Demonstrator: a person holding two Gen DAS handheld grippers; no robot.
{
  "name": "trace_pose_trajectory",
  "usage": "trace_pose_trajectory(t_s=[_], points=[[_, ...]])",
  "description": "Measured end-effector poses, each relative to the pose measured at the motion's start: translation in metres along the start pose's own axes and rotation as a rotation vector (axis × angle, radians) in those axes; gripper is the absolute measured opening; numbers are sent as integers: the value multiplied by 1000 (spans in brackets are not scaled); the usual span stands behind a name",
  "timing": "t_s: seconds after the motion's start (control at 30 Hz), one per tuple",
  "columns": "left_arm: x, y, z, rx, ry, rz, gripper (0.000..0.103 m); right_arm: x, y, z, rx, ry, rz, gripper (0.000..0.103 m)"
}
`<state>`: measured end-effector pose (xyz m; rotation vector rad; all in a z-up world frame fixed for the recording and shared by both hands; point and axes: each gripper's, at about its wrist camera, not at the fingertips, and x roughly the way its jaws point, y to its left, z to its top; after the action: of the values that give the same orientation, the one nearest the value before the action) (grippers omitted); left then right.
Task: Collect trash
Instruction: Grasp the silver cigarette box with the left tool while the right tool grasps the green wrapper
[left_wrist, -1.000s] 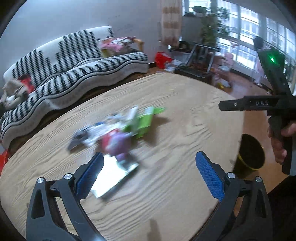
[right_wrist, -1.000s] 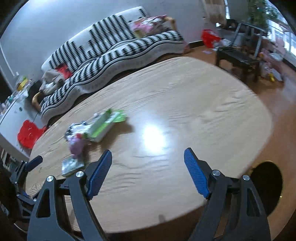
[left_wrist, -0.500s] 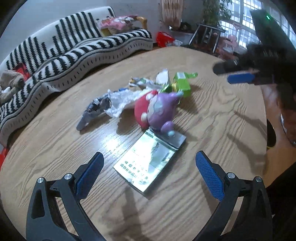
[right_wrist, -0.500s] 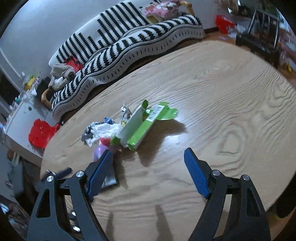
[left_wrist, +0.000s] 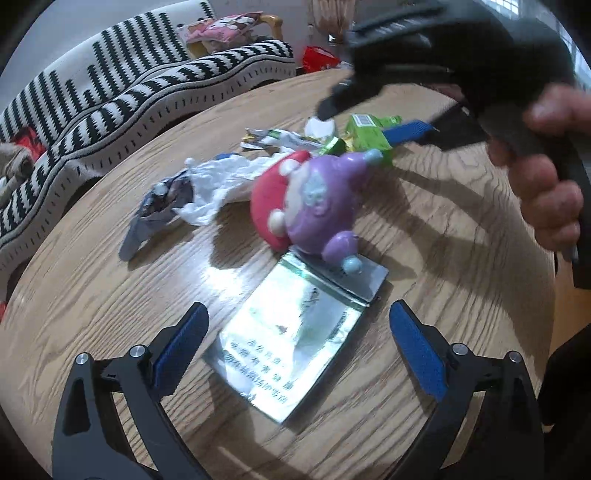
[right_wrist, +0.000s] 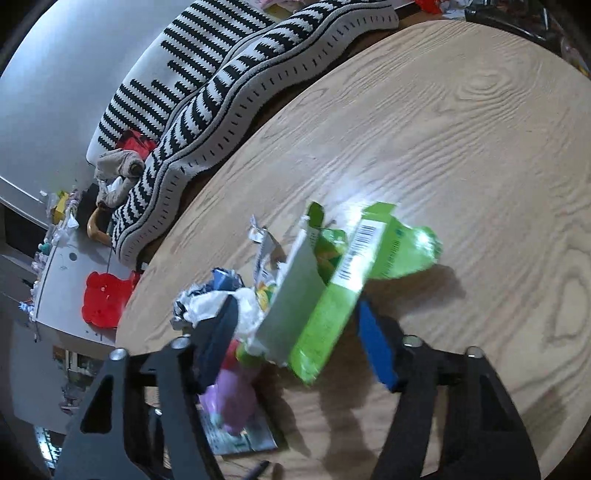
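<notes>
On the left of the left wrist view, a striped sofa (left_wrist: 110, 92) runs behind the round wooden worktop (left_wrist: 92, 280). The trash lies in a row across the worktop: a crumpled grey-blue wrapper (left_wrist: 159, 206), then a white tissue (left_wrist: 221, 181) touching it, then a purple-and-red toy (left_wrist: 314, 199) tipped on its side, its foot resting on the far end of a shiny foil packet (left_wrist: 295, 339). Behind the toy sits a green carton (left_wrist: 365, 136) among torn wrappers.

The left gripper (left_wrist: 295, 350) hovers low over the packet, fingers wide, one on each side of it and apart from it.

The right gripper (left_wrist: 373, 122), held in a hand (left_wrist: 546, 184), reaches in from the right; it is blurred.

In the right wrist view the right gripper (right_wrist: 295, 336) has its fingers wide, flanking the near end of the green carton (right_wrist: 332, 306), which leans tilted with a flap open. Whether the pads touch it cannot be told.
</notes>
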<state>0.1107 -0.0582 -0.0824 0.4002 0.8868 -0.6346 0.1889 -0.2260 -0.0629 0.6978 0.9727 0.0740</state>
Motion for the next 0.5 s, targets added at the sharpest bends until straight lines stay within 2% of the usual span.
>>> trace_pose_trajectory(t_s=[0.03,0.1,0.2,0.27,0.43,0.47,0.5], points=[[2,-2,0,7,5,5,87,2,0,1,-1,4,-1,53],[1,-3,0,2,-2,1,76,8,-2,2,12,14,14,32],[-1,-4,1,-12,6,-5,69,7,-6,1,21,27,36,17],[-4,-8,2,-5,8,-2,63,0,-7,1,15,11,39,12],[-22,-13,7,-41,6,11,58,-33,-7,0,-18,-45,45,5],[-28,-13,8,-42,-2,11,42,-43,-5,-1,-39,-61,38,5],[-34,-14,9,-49,-12,-6,19,-50,-4,-2,-56,-74,31,4]])
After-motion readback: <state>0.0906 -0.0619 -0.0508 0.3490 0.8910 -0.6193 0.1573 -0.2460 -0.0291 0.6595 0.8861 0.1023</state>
